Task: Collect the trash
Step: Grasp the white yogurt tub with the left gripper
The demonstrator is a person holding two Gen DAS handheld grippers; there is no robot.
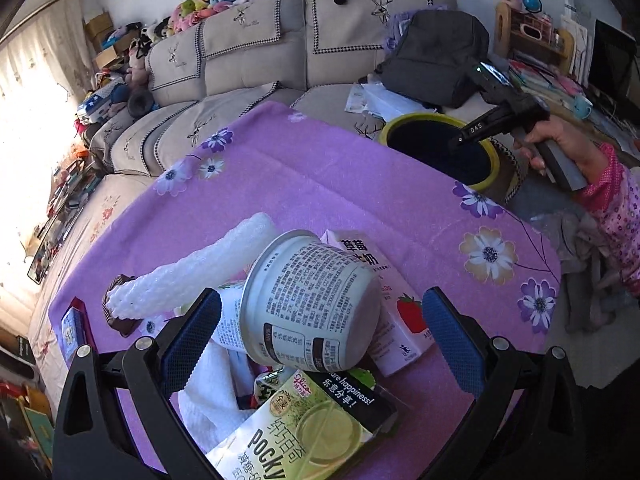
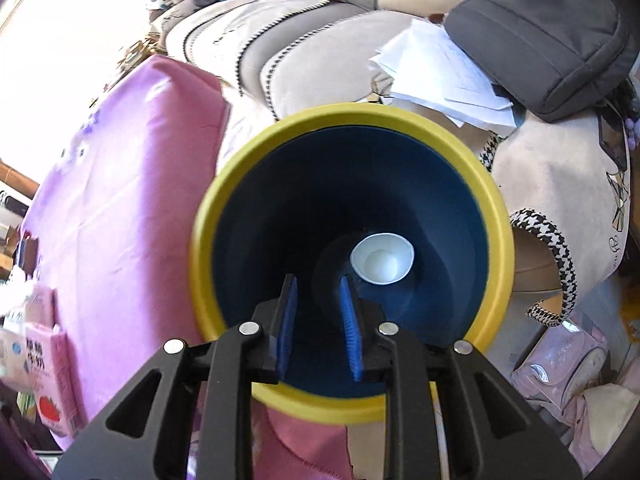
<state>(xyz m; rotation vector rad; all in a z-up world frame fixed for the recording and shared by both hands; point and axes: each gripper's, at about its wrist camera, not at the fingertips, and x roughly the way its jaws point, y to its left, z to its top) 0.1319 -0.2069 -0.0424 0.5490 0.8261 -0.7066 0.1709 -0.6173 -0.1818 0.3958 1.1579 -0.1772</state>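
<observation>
My left gripper (image 1: pixel 320 320) is open, its blue pads on either side of a tipped white printed cup (image 1: pixel 316 304) that lies on a trash pile. The pile holds a strawberry milk carton (image 1: pixel 396 320), a green Pocky box (image 1: pixel 304 432), white foam wrap (image 1: pixel 192 276) and a white cloth (image 1: pixel 212 392). My right gripper (image 2: pixel 318 296) is open and empty over the mouth of the yellow-rimmed blue bin (image 2: pixel 352 120). A white paper cup (image 2: pixel 382 258) lies at the bin's bottom. In the left wrist view the right gripper (image 1: pixel 468 136) hangs over the bin (image 1: pixel 440 148).
The purple flowered tablecloth (image 1: pixel 320 184) covers the table. A beige sofa (image 1: pixel 248 60) stands behind it, with a grey bag (image 1: pixel 436 56) and papers (image 2: pixel 440 80) on it. Plush toys line the sofa back. A cluttered shelf stands at the right.
</observation>
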